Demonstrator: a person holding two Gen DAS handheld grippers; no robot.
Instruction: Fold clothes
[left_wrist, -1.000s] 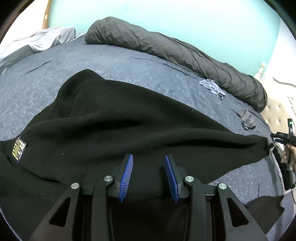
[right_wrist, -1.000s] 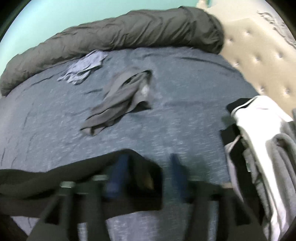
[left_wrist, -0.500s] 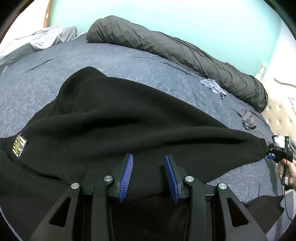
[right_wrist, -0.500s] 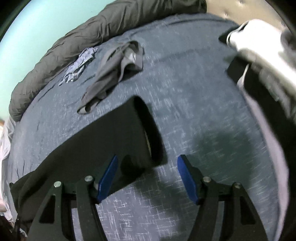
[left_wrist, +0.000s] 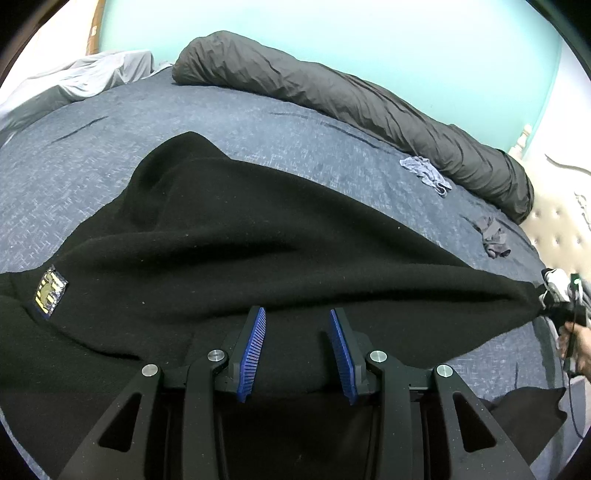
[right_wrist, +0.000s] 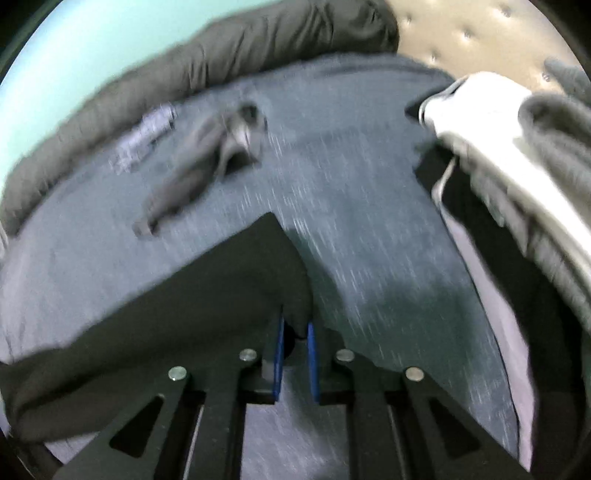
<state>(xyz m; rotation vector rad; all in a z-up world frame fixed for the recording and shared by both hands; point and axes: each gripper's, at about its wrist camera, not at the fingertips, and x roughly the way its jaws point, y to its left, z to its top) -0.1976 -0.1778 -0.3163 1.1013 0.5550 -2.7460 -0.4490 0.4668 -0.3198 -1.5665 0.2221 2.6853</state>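
A black fleece garment (left_wrist: 258, 236) with a small yellow patch (left_wrist: 50, 288) lies spread over the blue-grey bed (left_wrist: 258, 129). My left gripper (left_wrist: 297, 325) hovers open just above its near part, blue pads apart, nothing between them. The garment's sleeve stretches to the far right, where my right gripper (left_wrist: 554, 314) holds its end. In the blurred right wrist view, my right gripper (right_wrist: 295, 332) is shut on the black sleeve end (right_wrist: 236, 280), which bunches between the blue pads and trails off to the left.
A rolled dark grey duvet (left_wrist: 351, 96) runs along the far side by the teal wall. Small grey garments (left_wrist: 424, 171) (left_wrist: 491, 236) lie on the bed. A pile of white, grey and black clothes (right_wrist: 509, 147) sits at the right by the padded headboard (right_wrist: 461, 29).
My right gripper closed on the sleeve end, which was loose between open fingers half a second ago, and pulled it taut to the right. The left gripper barely moved.
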